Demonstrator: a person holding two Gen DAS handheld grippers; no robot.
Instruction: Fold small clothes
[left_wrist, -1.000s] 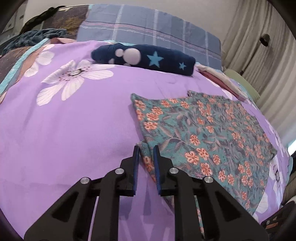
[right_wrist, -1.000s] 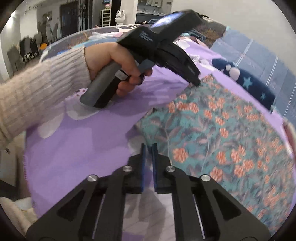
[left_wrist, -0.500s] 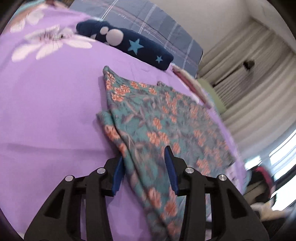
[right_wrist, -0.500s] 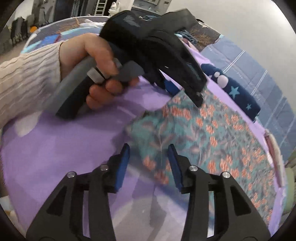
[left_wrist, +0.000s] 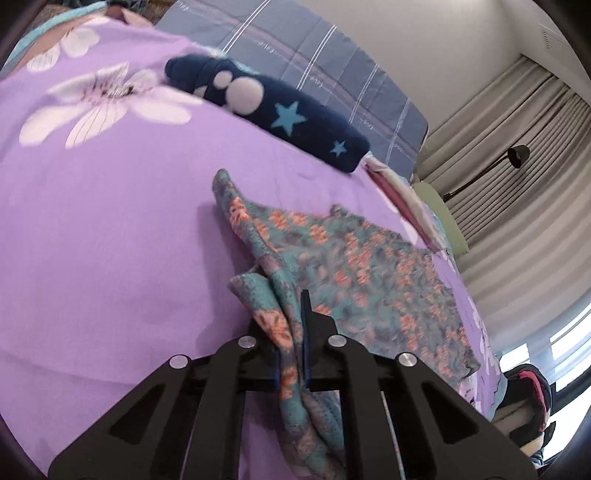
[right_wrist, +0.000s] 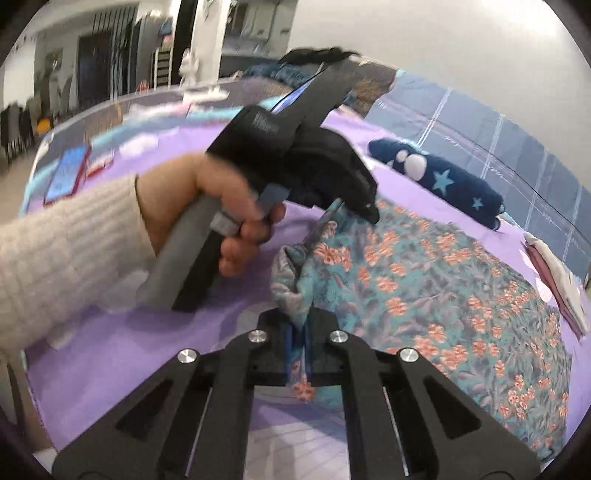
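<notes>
A teal garment with orange flowers (left_wrist: 369, 266) lies spread on the purple flowered bedsheet (left_wrist: 110, 240). My left gripper (left_wrist: 291, 314) is closing its jaws on the garment's near left corner, and the blue pads pinch a bunched fold of cloth. In the right wrist view the same garment (right_wrist: 424, 288) stretches away to the right. My right gripper (right_wrist: 299, 325) is closing on another gathered corner, cloth squeezed between its pads. A hand in a cream knit sleeve (right_wrist: 221, 206) holds the left gripper (right_wrist: 365, 210), whose tip rests at the garment's far left edge.
A rolled navy cloth with stars and white dots (left_wrist: 280, 110) lies beyond the garment, before a blue plaid blanket (left_wrist: 332, 74). Folded pink and white clothes (right_wrist: 554, 280) sit at the right. A red-edged blue object (right_wrist: 66, 173) lies far left. Curtains (left_wrist: 517, 166) hang beyond the bed.
Both grippers opened over the garment's near corners, then closed on the cloth. The pinched corners now stand bunched up off the sheet.
</notes>
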